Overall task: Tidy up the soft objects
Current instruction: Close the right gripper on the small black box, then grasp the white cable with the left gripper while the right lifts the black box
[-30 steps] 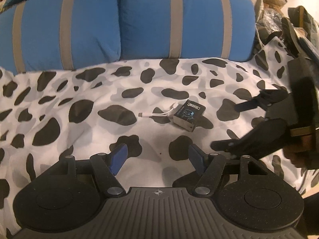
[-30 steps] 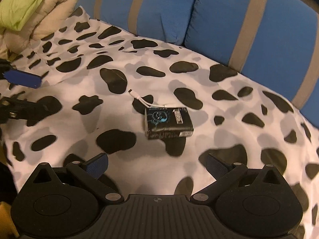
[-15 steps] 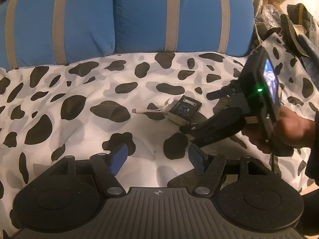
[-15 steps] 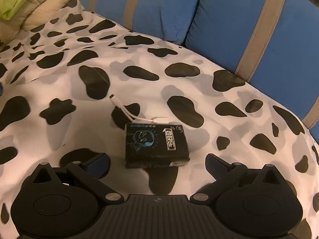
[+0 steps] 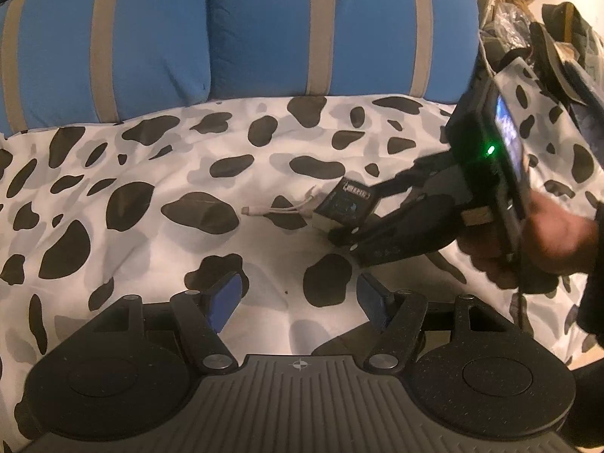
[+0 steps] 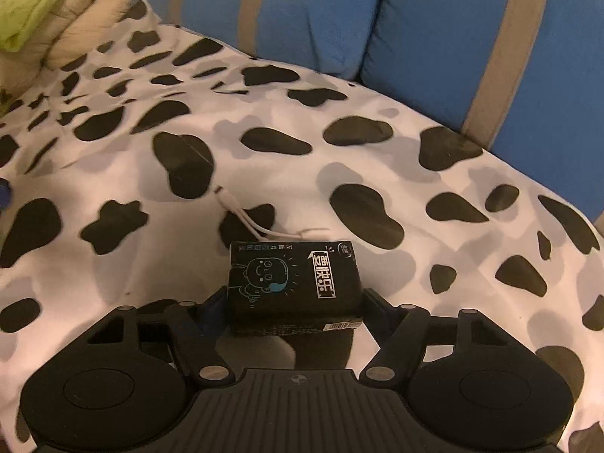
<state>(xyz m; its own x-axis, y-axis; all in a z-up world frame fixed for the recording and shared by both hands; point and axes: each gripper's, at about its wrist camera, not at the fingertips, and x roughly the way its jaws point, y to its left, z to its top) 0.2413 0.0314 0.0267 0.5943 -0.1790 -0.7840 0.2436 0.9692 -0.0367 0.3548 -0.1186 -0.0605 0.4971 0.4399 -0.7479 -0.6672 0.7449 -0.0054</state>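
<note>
Closing: R gripper [image 6: 295,307] jaws just narrowed onto black tissue pack [image 6: 295,287], lower centre, pads flanking short sides for lift off spotted sheet [image 6: 113,173]. L gripper [image 5: 298,300] half-open, empty, on standby.

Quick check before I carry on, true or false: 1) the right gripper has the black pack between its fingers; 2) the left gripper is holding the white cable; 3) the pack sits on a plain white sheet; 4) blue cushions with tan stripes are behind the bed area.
1) True: the black pack sits between the right gripper's fingers, whose jaws have just been closing onto its sides.
2) False: the left gripper is open with nothing in it; the white cable lies by the pack.
3) False: the sheet is white with black cow-like spots.
4) True: the blue cushions have tan stripes.
</note>
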